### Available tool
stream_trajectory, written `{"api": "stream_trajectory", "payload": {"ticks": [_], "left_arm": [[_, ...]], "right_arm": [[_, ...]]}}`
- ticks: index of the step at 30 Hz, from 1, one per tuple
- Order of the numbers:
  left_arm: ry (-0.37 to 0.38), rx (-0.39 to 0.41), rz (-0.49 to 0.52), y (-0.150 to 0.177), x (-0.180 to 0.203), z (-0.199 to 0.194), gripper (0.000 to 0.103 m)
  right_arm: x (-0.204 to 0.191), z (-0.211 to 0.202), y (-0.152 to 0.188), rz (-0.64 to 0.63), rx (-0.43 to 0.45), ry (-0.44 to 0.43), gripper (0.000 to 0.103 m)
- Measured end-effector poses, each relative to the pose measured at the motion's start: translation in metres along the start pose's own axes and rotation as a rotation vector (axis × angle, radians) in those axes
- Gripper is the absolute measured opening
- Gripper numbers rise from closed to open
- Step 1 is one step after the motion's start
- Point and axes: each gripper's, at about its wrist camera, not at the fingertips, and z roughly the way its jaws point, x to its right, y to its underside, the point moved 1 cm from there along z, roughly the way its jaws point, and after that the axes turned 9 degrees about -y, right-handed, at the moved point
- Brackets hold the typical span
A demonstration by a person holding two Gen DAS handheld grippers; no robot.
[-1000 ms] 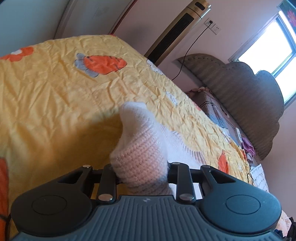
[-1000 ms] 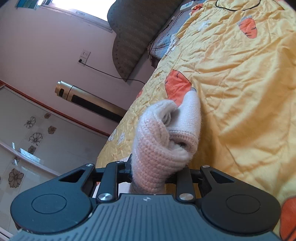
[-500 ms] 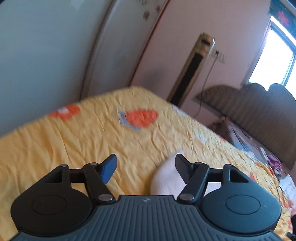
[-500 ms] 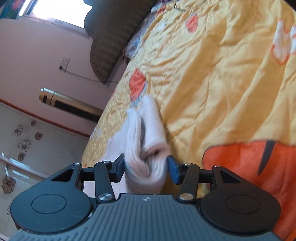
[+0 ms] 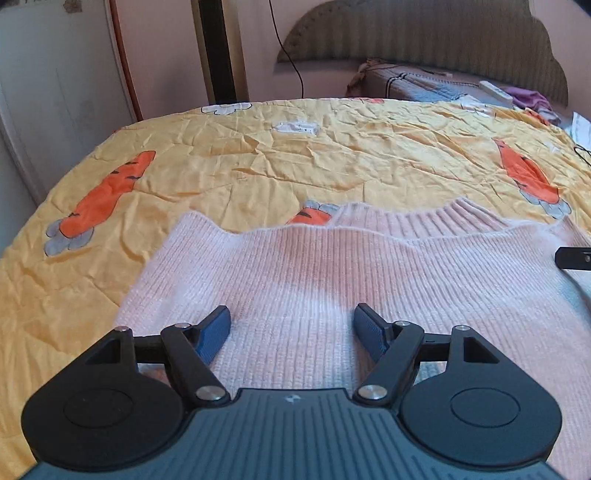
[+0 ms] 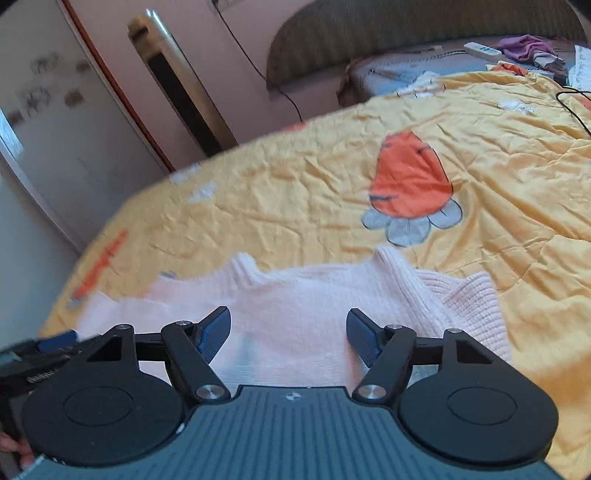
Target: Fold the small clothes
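Observation:
A pale pink knitted sweater (image 5: 332,273) lies spread flat on the yellow carrot-print bedspread (image 5: 258,162), ribbed collar at its far edge. My left gripper (image 5: 291,332) is open and empty just above the sweater's near part. In the right wrist view the same sweater (image 6: 295,295) lies flat with a folded ribbed part at the right. My right gripper (image 6: 288,332) is open and empty above it. The right gripper's tip shows at the right edge of the left wrist view (image 5: 576,258); the left gripper shows at the left edge of the right wrist view (image 6: 33,362).
A tall tower fan (image 6: 177,81) stands by the pink wall beyond the bed's far edge. A brown headboard (image 5: 424,33) and a pile of bedding and clothes (image 5: 443,85) are at the back right. A black cable (image 6: 572,107) lies on the bedspread at the right.
Both grippers let go of the bunched sweater and opened. The sweater now lies spread flat on the bed, and both grippers have levelled out over it.

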Motion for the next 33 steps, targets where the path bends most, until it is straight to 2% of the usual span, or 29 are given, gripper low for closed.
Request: {"api": "stream_trajectory", "payload": {"ticks": [1, 2, 7, 11, 14, 16, 20, 22, 25, 26, 28, 33], "left_arm": [[0.000, 0.016, -0.004, 0.007, 0.001, 0.002, 0.078], [-0.004, 0.033, 0.000, 0.010, 0.003, 0.002, 0.079], [-0.003, 0.042, -0.004, 0.003, 0.005, 0.010, 0.083], [-0.004, 0.048, -0.001, 0.002, 0.006, 0.009, 0.083], [-0.007, 0.047, 0.001, 0.002, 0.006, 0.010, 0.083], [-0.009, 0.047, 0.003, 0.002, 0.006, 0.009, 0.083], [-0.008, 0.048, 0.003, 0.002, 0.005, 0.009, 0.083], [-0.008, 0.048, 0.004, 0.002, 0.005, 0.010, 0.083], [-0.007, 0.050, 0.005, 0.002, 0.006, 0.011, 0.085], [0.000, 0.047, 0.003, 0.000, 0.005, 0.013, 0.088], [0.011, 0.034, -0.006, -0.005, 0.005, 0.020, 0.093], [0.002, 0.047, -0.012, -0.004, 0.004, 0.014, 0.095]], "right_arm": [[0.003, 0.009, 0.008, -0.060, -0.001, 0.041, 0.064], [0.004, 0.008, 0.016, -0.114, 0.035, 0.035, 0.064], [0.013, 0.009, 0.019, -0.098, 0.060, 0.002, 0.064], [0.011, 0.013, 0.012, -0.091, 0.050, 0.020, 0.066], [-0.001, 0.004, 0.015, -0.096, 0.051, 0.045, 0.073], [-0.011, -0.006, 0.013, -0.083, 0.069, 0.048, 0.082], [-0.028, -0.017, 0.004, -0.143, 0.105, 0.027, 0.088], [-0.031, -0.008, 0.001, -0.212, 0.083, 0.076, 0.095], [-0.008, 0.028, 0.009, -0.206, -0.050, 0.141, 0.096], [-0.003, 0.029, 0.014, -0.221, -0.016, 0.106, 0.100], [0.000, 0.031, 0.010, -0.192, -0.024, 0.083, 0.100], [-0.010, 0.044, 0.011, -0.252, -0.065, 0.135, 0.100]]}}
